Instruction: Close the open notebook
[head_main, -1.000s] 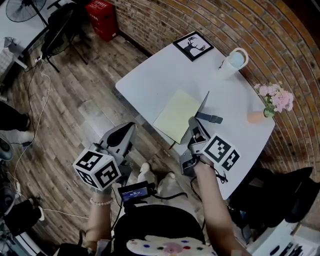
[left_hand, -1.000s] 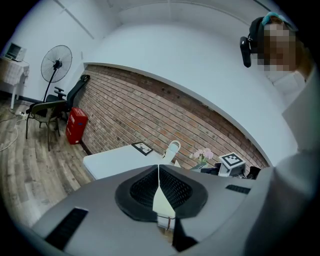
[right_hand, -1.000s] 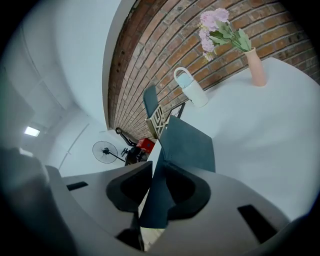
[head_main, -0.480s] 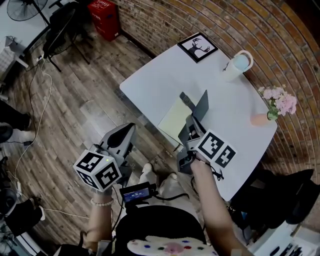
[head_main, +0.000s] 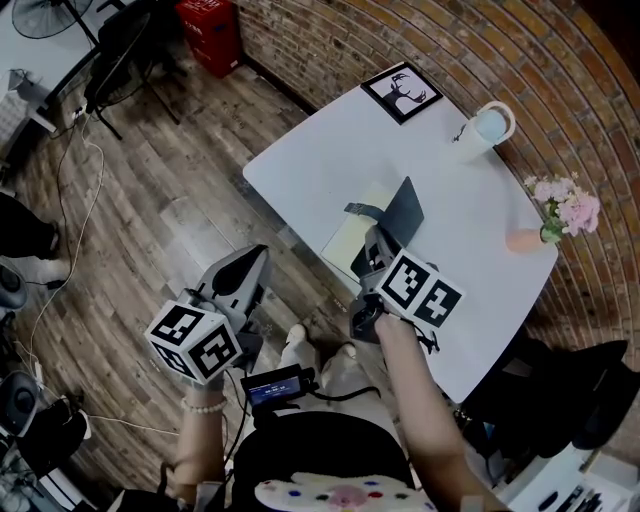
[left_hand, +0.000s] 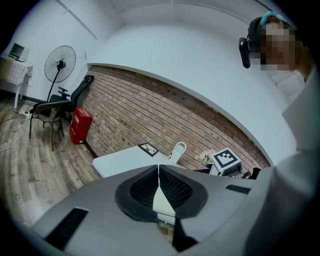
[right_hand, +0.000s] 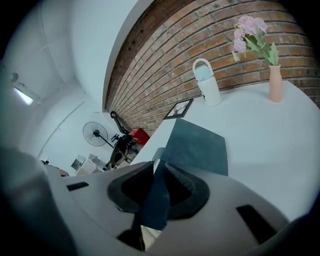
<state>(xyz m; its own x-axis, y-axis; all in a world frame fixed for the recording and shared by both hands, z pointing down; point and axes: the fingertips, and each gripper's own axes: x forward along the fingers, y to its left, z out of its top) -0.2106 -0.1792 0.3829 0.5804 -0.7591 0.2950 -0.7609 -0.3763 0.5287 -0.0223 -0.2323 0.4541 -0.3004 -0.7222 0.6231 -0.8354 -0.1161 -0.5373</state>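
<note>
Notebook (head_main: 350, 238) lies at the table's (head_main: 320, 160) near edge, pages half hidden behind the right gripper (right_hand: 157, 167), whose jaws have just been closing and pinch the raised cover (right_hand: 197, 147). Left gripper (left_hand: 159, 171) is closed, empty.

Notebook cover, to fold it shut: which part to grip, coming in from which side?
Grip the dark cover by its near edge, coming from the person's side of the table. It is thin and stands raised above the yellow pages, so both faces are free for a pinch. The right claw pinches it there now.
</note>
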